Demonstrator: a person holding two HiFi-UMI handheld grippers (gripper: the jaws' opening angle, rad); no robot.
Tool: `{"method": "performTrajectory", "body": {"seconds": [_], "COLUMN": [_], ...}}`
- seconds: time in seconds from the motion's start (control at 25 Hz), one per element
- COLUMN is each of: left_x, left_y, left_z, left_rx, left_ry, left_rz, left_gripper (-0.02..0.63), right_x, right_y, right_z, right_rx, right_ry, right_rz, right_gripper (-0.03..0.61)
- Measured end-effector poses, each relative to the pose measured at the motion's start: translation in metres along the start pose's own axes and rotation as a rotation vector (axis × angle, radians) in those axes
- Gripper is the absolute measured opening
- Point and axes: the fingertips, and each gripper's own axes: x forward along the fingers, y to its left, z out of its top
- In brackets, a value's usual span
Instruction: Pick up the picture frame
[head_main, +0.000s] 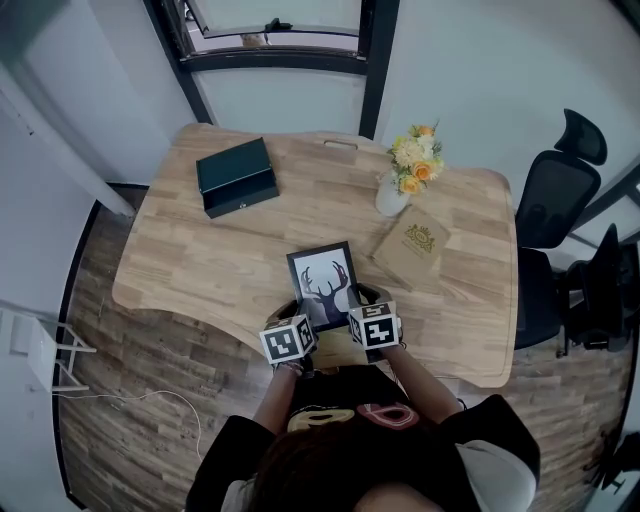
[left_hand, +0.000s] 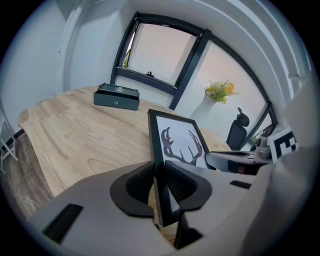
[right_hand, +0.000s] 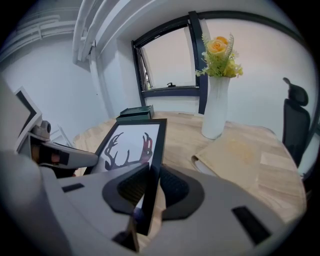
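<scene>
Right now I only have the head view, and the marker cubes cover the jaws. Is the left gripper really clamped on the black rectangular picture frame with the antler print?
Observer: Yes. The left gripper view shows the left gripper with its ribbed black pads pressed on both faces of one edge of the black rectangular picture frame.
Operator: And the right one?
Observer: Same. The right gripper view shows the right gripper pinching the opposite edge between its pads.

Left of the picture frame (head_main: 324, 283) you have a wide stretch of bare surface (head_main: 200, 250); the dark box (head_main: 236, 177) sits well apart at the far left. Your right side is tighter: a tan booklet (head_main: 412, 245) lies just beside the frame, the flower vase (head_main: 392, 195) stands near its far end, and an office chair (head_main: 555, 200) stands beyond the edge.
</scene>
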Motion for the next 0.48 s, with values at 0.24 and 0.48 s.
{"method": "performTrajectory", "body": {"seconds": [0.24,0.48], "left_x": [-0.013,-0.023], "left_y": [-0.009,-0.018], "left_z": [0.019,0.034], "left_rx": [0.022,0.034], "left_ry": [-0.066,-0.12], "left_rz": [-0.01,-0.018], "left_gripper": [0.081,0.081], "right_x": [-0.013,-0.024], "right_y": [-0.002,-0.004], "right_z": [0.017,0.035], "right_rx": [0.013,-0.009], "right_ry": [-0.06,-0.118], "right_rz": [0.005,0.003], "right_gripper": [0.075,0.075]}}
